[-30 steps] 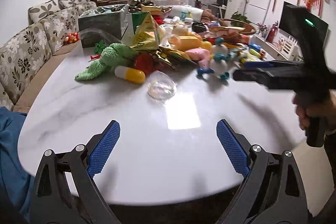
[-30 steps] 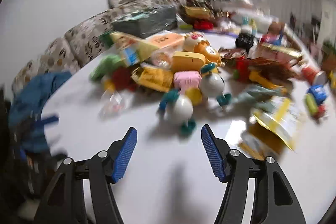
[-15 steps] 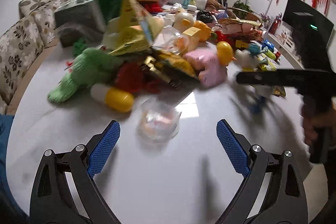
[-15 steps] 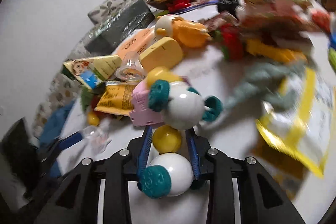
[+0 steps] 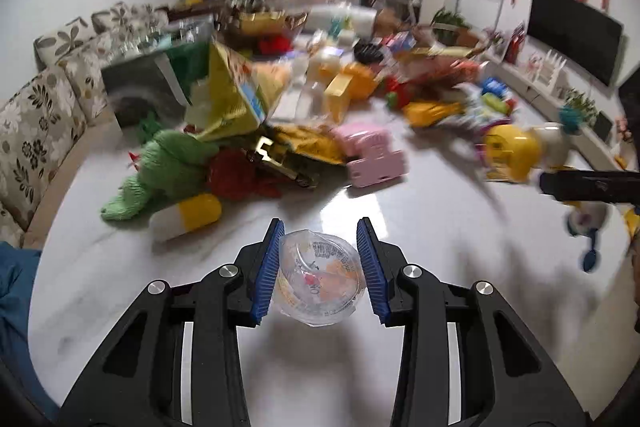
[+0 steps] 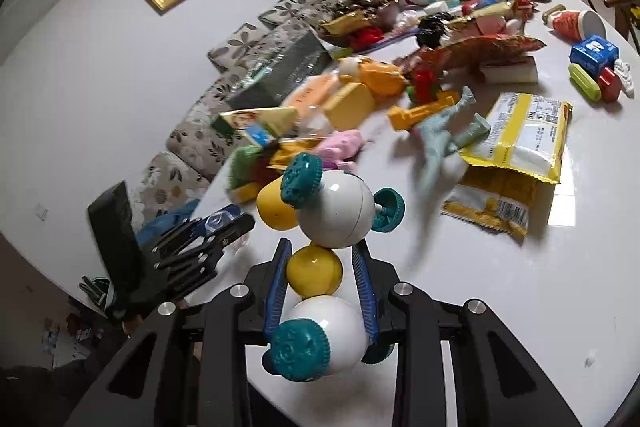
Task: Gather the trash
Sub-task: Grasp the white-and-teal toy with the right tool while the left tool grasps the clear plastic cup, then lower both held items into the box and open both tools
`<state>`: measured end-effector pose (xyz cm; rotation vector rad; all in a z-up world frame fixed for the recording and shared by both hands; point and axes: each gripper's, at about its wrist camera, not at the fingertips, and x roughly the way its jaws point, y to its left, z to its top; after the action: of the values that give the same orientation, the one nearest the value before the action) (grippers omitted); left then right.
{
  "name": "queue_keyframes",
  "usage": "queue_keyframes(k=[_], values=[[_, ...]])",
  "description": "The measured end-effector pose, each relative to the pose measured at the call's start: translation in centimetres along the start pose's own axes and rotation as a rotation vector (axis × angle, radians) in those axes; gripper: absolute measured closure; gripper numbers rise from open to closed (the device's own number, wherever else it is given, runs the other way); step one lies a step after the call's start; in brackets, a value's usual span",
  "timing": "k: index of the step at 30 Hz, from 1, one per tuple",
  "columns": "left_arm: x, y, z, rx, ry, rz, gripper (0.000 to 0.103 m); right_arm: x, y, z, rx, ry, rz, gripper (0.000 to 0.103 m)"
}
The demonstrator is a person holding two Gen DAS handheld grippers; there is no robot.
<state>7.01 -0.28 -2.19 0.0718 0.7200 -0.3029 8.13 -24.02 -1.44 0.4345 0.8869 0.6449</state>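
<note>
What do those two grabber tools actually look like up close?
Both match: the left gripper and right gripper are black plastic frames of angular linked arms with cut-out slots and silver round bolts. Each of the two fingers carries a blue ribbed pad.

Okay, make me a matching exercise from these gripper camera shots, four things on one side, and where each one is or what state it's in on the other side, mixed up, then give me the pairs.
Things:
1. clear plastic cup
2. ball toy with teal wheels
3. yellow snack bag
4. green plush toy

Places or states:
A. lying flat on the white table, torn open
B. between the left gripper pads
C. at the left edge of the pile, beside a yellow and white capsule
D. clamped in the right gripper

Pairs: 1-B, 2-D, 3-A, 4-C
</note>
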Motion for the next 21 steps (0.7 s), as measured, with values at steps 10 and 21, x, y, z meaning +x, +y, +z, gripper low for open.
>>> queue_keyframes(k=[10, 21], values=[[-10.0, -3.5, -5.4, 0.071, -0.042, -0.133, 0.065, -7.2, 5.3, -6.7, -0.082, 0.006, 0.138, 0.072], [-4.9, -6.0, -17.6, 0.19, 0.28, -0.224, 0.017, -0.4, 2.9, -20.8, -0.153, 0.419, -0.088, 0.033]])
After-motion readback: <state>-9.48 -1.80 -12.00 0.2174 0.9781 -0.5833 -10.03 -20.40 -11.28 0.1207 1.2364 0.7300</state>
